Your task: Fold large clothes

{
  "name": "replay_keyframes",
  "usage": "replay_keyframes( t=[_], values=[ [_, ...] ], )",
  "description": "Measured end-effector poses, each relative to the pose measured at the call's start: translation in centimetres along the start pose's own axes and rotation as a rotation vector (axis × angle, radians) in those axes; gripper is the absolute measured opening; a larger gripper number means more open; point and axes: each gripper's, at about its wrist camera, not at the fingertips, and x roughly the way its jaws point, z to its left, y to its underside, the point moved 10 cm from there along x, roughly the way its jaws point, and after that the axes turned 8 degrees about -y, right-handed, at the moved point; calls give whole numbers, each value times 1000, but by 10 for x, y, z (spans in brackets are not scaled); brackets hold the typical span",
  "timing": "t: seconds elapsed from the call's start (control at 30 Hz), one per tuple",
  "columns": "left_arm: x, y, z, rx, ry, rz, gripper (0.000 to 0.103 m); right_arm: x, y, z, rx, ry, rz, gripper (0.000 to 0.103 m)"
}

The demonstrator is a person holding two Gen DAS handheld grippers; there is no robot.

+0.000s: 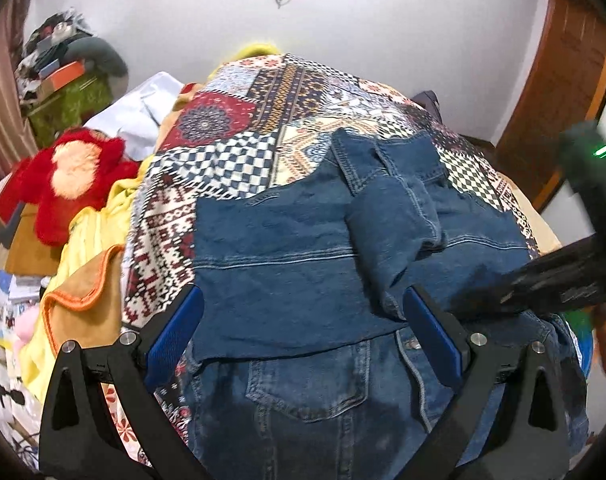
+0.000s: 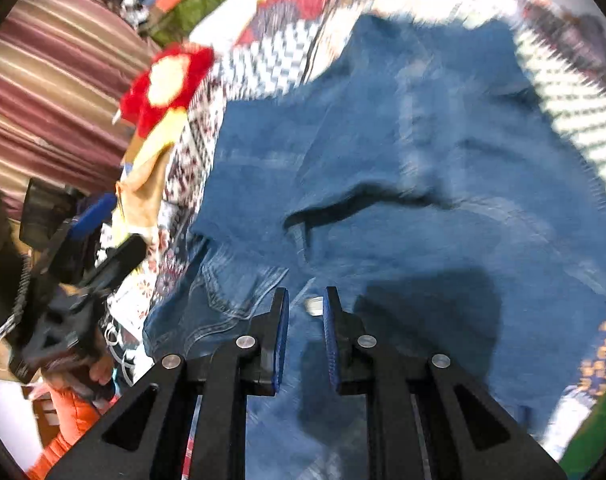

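The jacket (image 1: 303, 248) lies partly folded on the patterned bedcover (image 1: 231, 128). The left gripper (image 1: 303, 332) hangs over it with fingers spread wide. The right gripper (image 2: 306, 340) has fingers narrowly apart, grasping nothing.

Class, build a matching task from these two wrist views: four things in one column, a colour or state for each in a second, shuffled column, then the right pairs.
Things:
1. denim jacket
2. plush toy
3. left gripper
4. right gripper

Colour or state:
A. fingers spread wide
B. red with a pale patch
C. fingers a narrow gap apart
D. blue, lying on the patterned bedspread

Pairs: 1-D, 2-B, 3-A, 4-C
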Motion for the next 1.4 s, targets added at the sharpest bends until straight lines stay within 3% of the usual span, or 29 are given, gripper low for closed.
replay_keyframes(
  t=[0.1,0.37,0.5,0.6,0.7,0.83,0.87,0.9,0.93,1.0,1.23,1.4],
  values=[
    [10,-8,-17,43,-1,13,100,-46,-9,-21,-15,67,-106,13],
    [61,-18,-91,317,-24,67,100,-146,-11,-101,-30,341,-284,13],
    [92,-12,-122,468,-61,99,94,-160,4,-149,83,322,-293,13],
    [120,-1,-133,598,-143,125,87,-153,17,-178,158,298,-270,13],
    [134,-2,-137,674,-199,69,86,-140,27,-199,184,308,-241,13],
    [135,-13,-132,606,-172,61,63,-118,42,-215,212,320,-207,13],
    [133,-18,-128,597,-184,53,43,-111,44,-219,221,315,-195,13],
    [133,-22,-126,590,-194,49,33,-107,46,-221,226,313,-187,13],
    [129,-27,-120,557,-181,51,30,-102,46,-223,226,317,-177,13],
    [122,-36,-109,476,-134,59,14,-95,44,-228,219,347,-157,13],
    [88,-51,-33,138,15,77,10,-91,21,-208,170,334,-180,13],
    [92,-13,7,52,26,148,10,-66,17,-200,115,381,-127,13]
  ],
)
